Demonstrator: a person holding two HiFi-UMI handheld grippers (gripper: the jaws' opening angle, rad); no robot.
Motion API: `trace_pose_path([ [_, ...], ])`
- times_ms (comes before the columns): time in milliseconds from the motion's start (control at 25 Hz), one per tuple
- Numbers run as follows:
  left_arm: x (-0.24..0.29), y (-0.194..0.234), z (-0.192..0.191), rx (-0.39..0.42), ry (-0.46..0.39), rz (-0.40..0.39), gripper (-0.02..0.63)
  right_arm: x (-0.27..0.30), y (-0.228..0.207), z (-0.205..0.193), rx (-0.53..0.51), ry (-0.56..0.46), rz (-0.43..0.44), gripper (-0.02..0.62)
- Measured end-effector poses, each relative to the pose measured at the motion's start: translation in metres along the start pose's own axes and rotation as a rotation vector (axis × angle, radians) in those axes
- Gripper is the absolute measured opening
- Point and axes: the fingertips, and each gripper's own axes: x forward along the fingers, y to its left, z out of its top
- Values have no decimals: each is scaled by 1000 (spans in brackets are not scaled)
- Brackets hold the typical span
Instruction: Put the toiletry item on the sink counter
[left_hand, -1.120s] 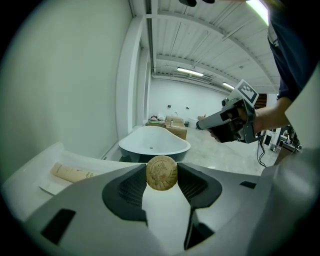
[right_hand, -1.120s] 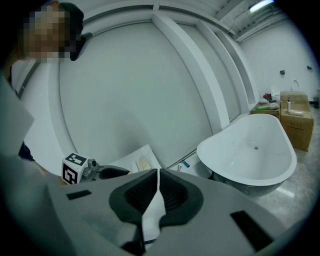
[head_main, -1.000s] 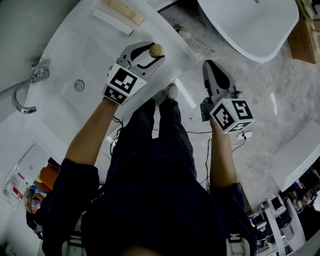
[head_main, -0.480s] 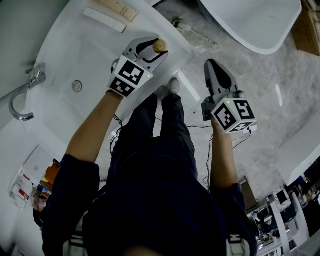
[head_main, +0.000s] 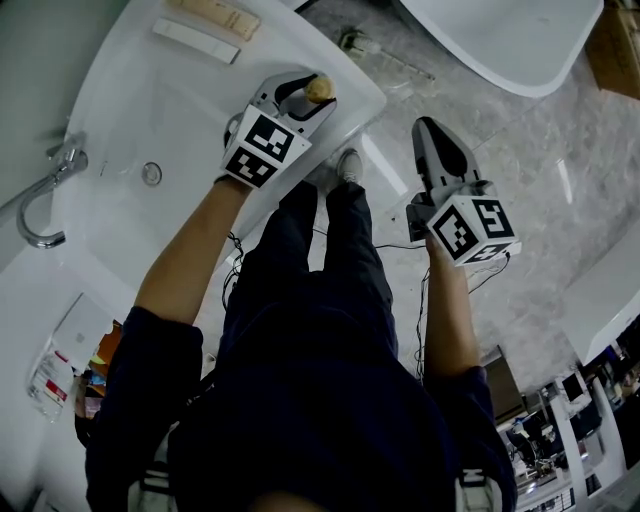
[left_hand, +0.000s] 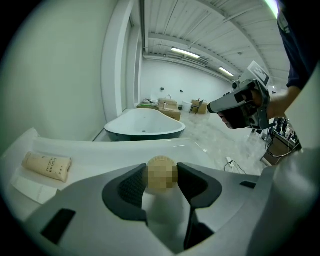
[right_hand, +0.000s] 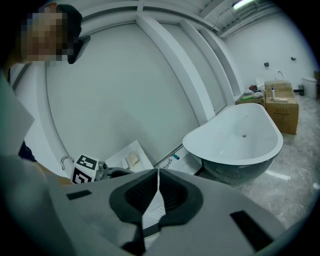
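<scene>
The toiletry item (left_hand: 161, 202), a white bottle with a round tan cap, is held by its neck between the fingers (left_hand: 127, 187) of the left gripper (head_main: 306, 97), which are spread wide around it and pressed against both sides. Over the last second this gripper has been carried downward and a little further over the table (head_main: 190, 100). The bottle's cap is now seen above the table's near-right edge, well apart from the tan tube (head_main: 222, 15) and the flat white packet (head_main: 195, 40) lying by the far edge. Whether the bottle's base already touches the surface cannot be told, as it is hidden under the gripper. The descent suggests the placing step is well advanced: the bottle probably needs only to be set down upright and released. The right gripper (head_main: 433, 130) is kept over the floor (head_main: 540, 230), off the table, its fingers closed together with nothing between them.
</scene>
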Motion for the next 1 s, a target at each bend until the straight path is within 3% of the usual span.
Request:
trace_pose_path([
  [440,9,3,-4,0,59,37,210,2,-4,-5,10,7,7,11],
  [1000,9,3,-5,-16,59,23,222,6,0,-7,10,12,10,11],
])
